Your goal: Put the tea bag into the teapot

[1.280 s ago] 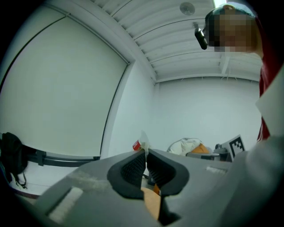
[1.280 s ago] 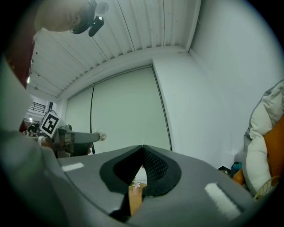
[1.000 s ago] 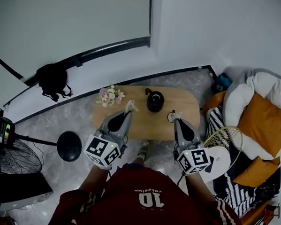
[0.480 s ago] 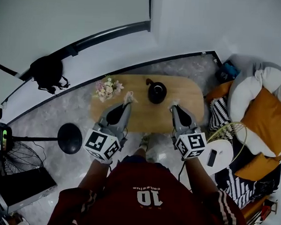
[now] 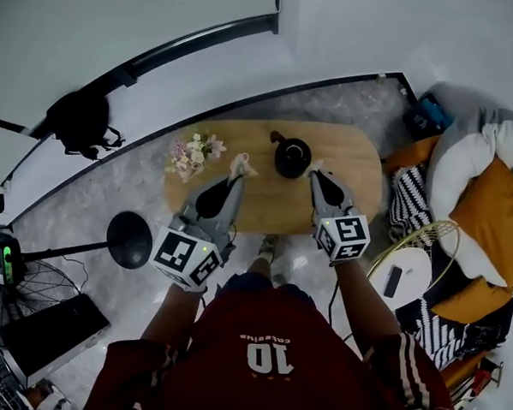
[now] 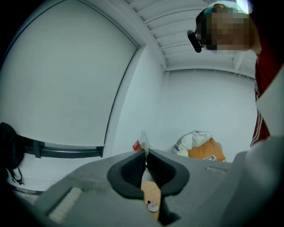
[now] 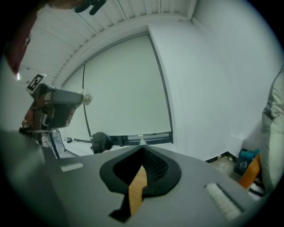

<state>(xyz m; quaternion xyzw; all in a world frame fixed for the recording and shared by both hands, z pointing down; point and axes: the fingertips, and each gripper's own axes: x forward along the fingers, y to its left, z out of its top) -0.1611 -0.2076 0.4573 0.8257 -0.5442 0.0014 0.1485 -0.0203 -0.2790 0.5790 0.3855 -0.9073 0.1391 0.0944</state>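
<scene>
A black teapot (image 5: 292,157) stands on the oval wooden table (image 5: 353,162). My left gripper (image 5: 237,177) is raised over the table's near left part, left of the teapot, and is shut on a pale tea bag packet (image 5: 240,164). In the left gripper view the packet (image 6: 142,142), with a red mark on it, sticks out past the closed gripper tips (image 6: 145,153). My right gripper (image 5: 316,176) hangs just right of the teapot, jaws together. A small white scrap (image 7: 142,142) pokes out from its closed tips (image 7: 143,148); what it is I cannot tell.
A bunch of flowers (image 5: 190,153) stands at the table's left end. A sofa with orange and white cushions (image 5: 488,212) and a round white side table (image 5: 407,272) are to the right. A fan's round base (image 5: 129,239) and a black bag (image 5: 79,118) lie on the floor at left.
My right gripper has moved away from the near edge towards the teapot, with the white scrap still at its tips. The left gripper has kept its place and its hold on the packet.
</scene>
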